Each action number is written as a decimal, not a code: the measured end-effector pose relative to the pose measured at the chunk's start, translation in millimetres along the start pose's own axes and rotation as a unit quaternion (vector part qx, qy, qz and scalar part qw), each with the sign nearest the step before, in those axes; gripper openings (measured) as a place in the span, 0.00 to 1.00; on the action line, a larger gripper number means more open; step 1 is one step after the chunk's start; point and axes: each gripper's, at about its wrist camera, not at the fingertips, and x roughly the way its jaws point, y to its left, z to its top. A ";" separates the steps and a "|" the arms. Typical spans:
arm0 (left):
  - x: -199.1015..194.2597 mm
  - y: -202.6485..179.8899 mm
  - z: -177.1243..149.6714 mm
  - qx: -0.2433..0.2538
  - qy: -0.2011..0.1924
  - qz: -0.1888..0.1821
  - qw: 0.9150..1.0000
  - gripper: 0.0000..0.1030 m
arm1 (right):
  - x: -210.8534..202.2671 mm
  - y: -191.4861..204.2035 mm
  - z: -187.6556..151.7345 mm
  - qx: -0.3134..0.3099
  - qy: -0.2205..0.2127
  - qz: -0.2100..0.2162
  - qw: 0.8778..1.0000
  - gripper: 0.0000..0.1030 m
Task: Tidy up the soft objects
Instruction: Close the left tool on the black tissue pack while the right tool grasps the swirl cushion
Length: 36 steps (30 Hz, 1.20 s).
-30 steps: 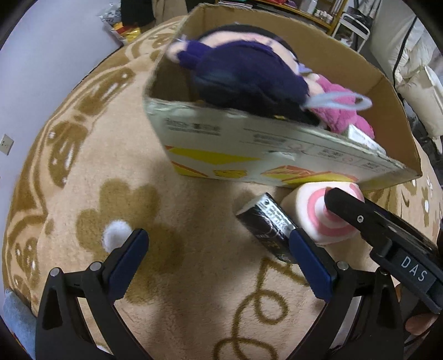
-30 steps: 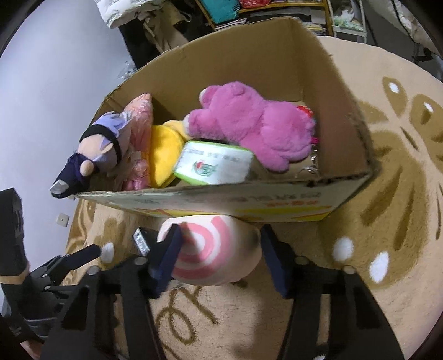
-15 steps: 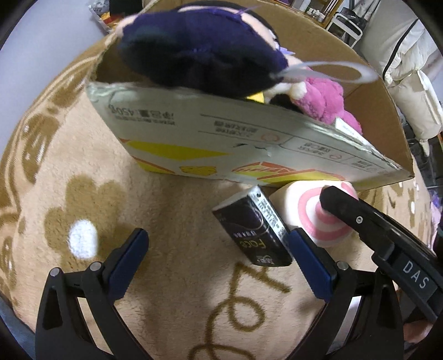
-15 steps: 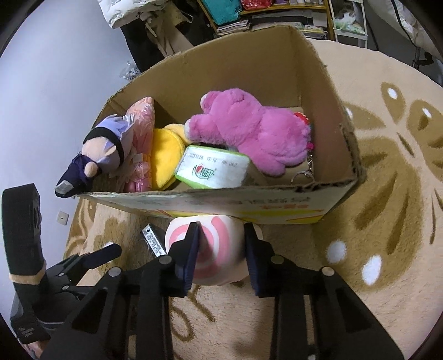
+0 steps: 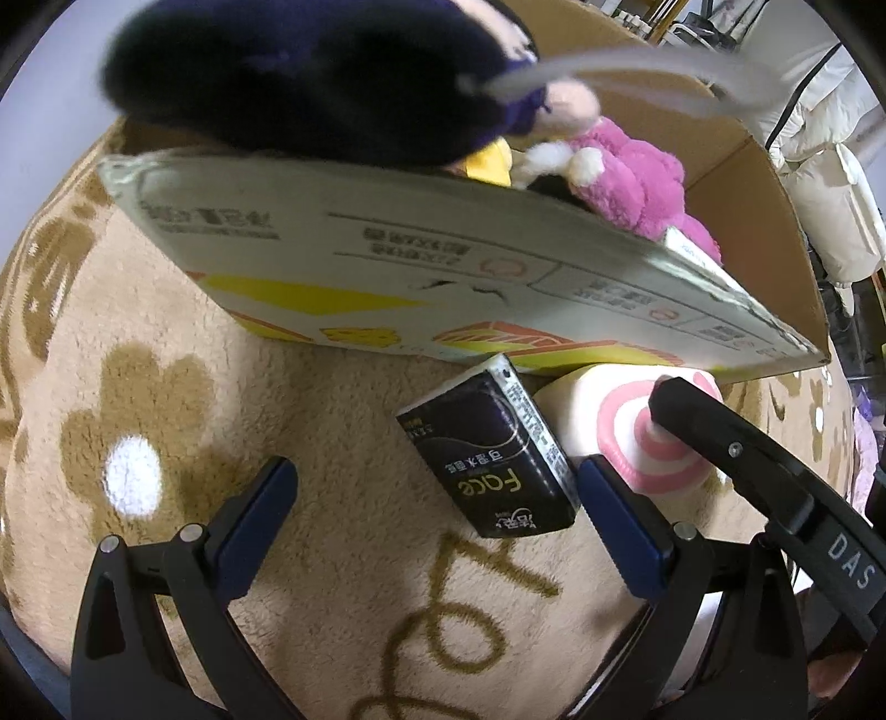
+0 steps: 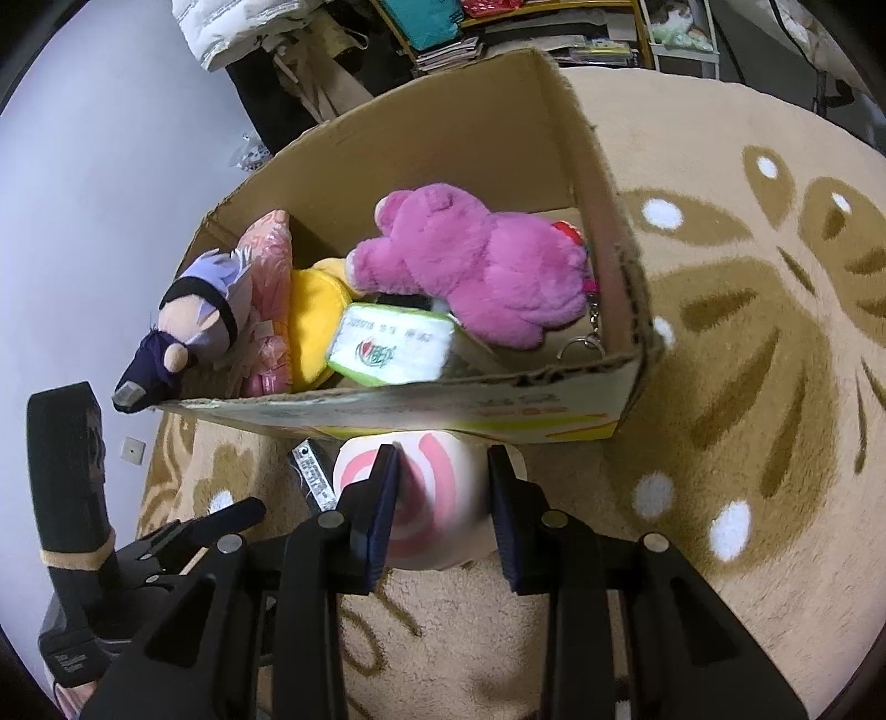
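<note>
A pink-and-white swirl roll plush [image 6: 437, 498] lies on the rug against the front of a cardboard box [image 6: 598, 183]. My right gripper [image 6: 443, 487] is shut on the plush, its pads squeezing both sides. The plush also shows in the left wrist view [image 5: 642, 437]. My left gripper [image 5: 437, 498] is open and empty over the rug, with a black tissue pack [image 5: 493, 448] between its fingers, nearer the right one. The box holds a pink bear [image 6: 482, 266], a dark-hooded doll [image 6: 188, 327], a yellow plush [image 6: 310, 327] and a green-and-white tissue pack [image 6: 393, 343].
The tan rug [image 6: 747, 310] with brown patterns covers the floor. The doll hangs over the box's front left rim [image 5: 310, 77]. Shelves and bags [image 6: 470, 33] stand behind the box. A grey wall [image 6: 83, 166] is at left.
My right gripper has closed from wide open onto the swirl roll plush. My left gripper has moved closer to the box and the black tissue pack.
</note>
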 end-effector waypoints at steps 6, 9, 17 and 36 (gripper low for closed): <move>8.6 -4.1 3.0 -0.010 0.006 -0.003 1.000 0.97 | 1.5 0.6 0.0 -0.004 0.003 -0.002 1.000 0.32; 10.8 -5.6 3.1 -0.010 0.006 -0.004 1.000 0.98 | 1.6 -0.7 0.5 -0.001 0.005 -0.003 1.000 0.32; 17.4 -9.5 0.3 -0.024 0.012 -0.046 0.999 0.64 | 3.9 -1.1 1.3 0.000 0.008 -0.005 1.000 0.32; 18.5 -16.6 -16.1 -0.016 0.008 -0.022 1.000 0.49 | -2.6 9.4 -4.8 -0.030 -0.007 -0.017 0.999 0.23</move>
